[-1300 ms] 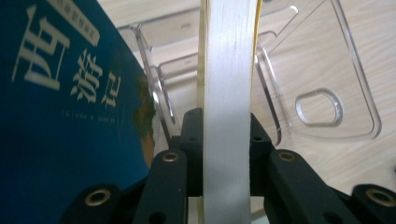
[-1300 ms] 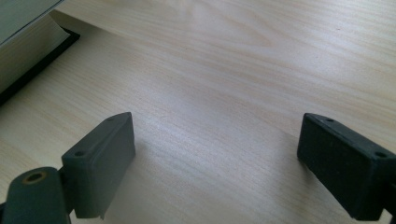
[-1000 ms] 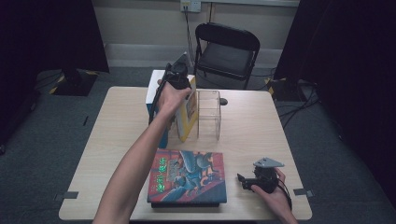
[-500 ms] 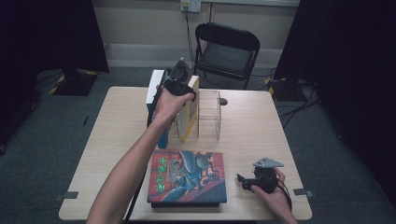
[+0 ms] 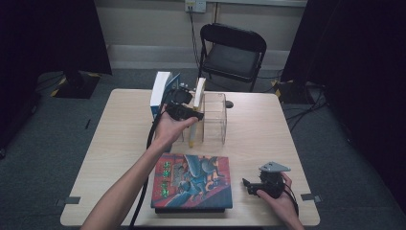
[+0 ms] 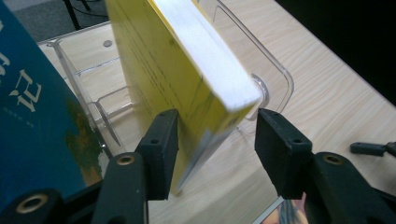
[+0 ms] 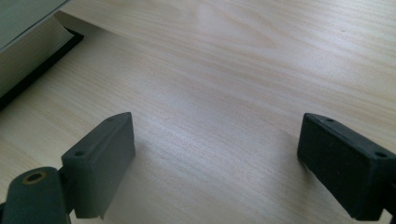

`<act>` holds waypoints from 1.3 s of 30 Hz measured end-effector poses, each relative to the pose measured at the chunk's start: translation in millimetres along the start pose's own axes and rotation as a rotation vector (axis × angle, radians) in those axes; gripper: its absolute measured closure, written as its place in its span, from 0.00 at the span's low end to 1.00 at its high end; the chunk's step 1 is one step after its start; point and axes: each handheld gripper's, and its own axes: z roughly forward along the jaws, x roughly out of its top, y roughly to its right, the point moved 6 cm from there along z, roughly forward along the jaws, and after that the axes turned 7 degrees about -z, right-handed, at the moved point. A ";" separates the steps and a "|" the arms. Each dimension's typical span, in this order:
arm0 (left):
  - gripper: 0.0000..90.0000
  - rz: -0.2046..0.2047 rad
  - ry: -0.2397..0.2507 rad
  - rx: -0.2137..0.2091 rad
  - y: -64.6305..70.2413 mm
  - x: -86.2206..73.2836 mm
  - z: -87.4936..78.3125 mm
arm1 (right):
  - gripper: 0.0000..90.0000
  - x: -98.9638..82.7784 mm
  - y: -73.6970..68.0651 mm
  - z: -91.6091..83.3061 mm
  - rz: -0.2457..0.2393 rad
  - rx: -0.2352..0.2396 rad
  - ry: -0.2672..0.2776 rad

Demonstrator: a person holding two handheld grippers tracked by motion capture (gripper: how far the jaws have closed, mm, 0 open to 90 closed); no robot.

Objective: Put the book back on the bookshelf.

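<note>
A yellow book [image 5: 198, 93] stands on edge in a clear plastic rack [image 5: 215, 120] at the table's middle back. A blue book [image 5: 160, 91] stands to its left. My left gripper [image 5: 184, 98] is at the yellow book's near side. Its jaws have just been opening and now straddle the yellow book's corner [image 6: 205, 93]: the left jaw is close against the cover and the right jaw stands apart from the white page edge. The blue book's cover [image 6: 32, 107] is beside it. My right gripper [image 5: 249, 186] rests open on the table at the front right, and nothing lies between the jaws of the right gripper [image 7: 215, 163].
A large book with a colourful cover [image 5: 194, 182] lies flat at the table's front edge, and the edge of that large book [image 7: 28, 42] shows left of my right gripper. A black folding chair [image 5: 232, 48] stands behind the table. A small dark object [image 5: 230, 103] lies behind the rack.
The left hand has drawn back toward the near side and a little lower. Its jaws have opened off the yellow book, which now stands upright in the rack. The right gripper has not moved.
</note>
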 end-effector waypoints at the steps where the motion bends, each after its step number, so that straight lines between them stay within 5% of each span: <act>1: 0.58 -0.003 0.001 -0.015 0.9 -1.3 1.5 | 0.12 0.0 -0.1 0.1 0.000 0.000 0.000; 5: 0.59 -0.014 0.014 -0.066 4.5 -4.2 6.2 | 0.12 0.1 -0.2 0.1 0.000 0.001 0.000; 7: 0.58 0.007 0.006 -0.053 5.3 -7.2 10.2 | 0.12 0.1 -0.3 0.1 0.000 0.001 0.000; 9: 0.55 -0.017 0.024 -0.073 6.4 -8.9 12.5 | 0.12 0.1 -0.3 0.1 0.000 0.001 0.000; 23: 0.50 -0.011 0.052 -0.055 -0.7 -22.4 4.8 | 0.12 0.1 -0.3 0.1 0.000 0.000 0.000; 32: 0.48 0.002 0.051 -0.065 -4.7 -44.8 0.3 | 0.12 0.1 -0.4 0.1 0.000 0.000 0.000; 39: 0.58 0.028 0.048 -0.073 -12.3 -69.2 -11.1 | 0.12 0.1 -0.3 0.1 0.000 -0.002 0.000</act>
